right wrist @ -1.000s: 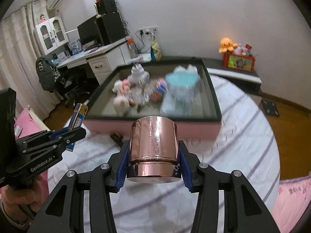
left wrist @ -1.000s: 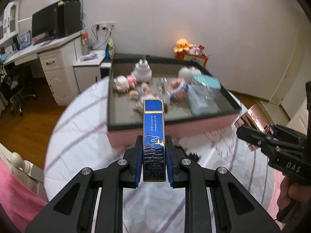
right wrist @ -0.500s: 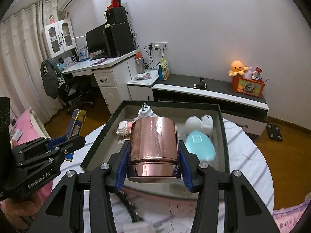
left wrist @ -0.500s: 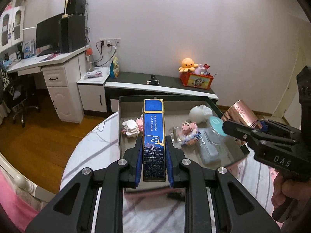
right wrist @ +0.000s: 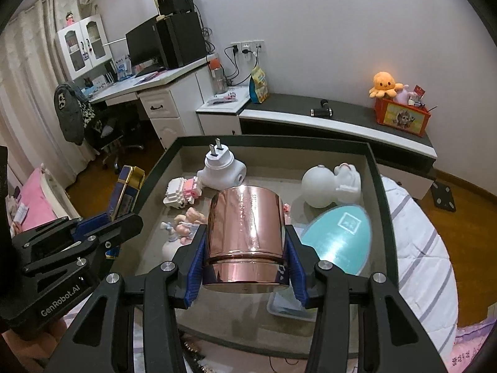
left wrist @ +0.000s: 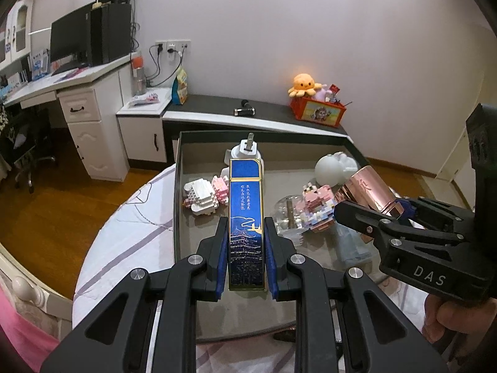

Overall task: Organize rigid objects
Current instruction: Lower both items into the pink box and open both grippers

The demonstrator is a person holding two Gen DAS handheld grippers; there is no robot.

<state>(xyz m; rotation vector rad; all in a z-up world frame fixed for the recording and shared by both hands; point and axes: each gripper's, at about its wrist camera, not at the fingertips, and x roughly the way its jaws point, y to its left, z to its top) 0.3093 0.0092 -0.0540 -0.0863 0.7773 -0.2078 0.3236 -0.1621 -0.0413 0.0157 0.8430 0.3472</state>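
Plainly: right gripper "DAS", left gripper "GenRobot.AI".

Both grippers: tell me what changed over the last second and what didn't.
Both grippers advanced from short of the tray's pink front wall to above the tray, among its toys. The left gripper stays shut on the blue box; the right gripper stays shut on the rose-gold canister. Nothing was released. The plug-shaped toy and teal-lidded container look unmoved.

I see a round table under a striped cloth, mid-frame. A dark tray sits directly on it.
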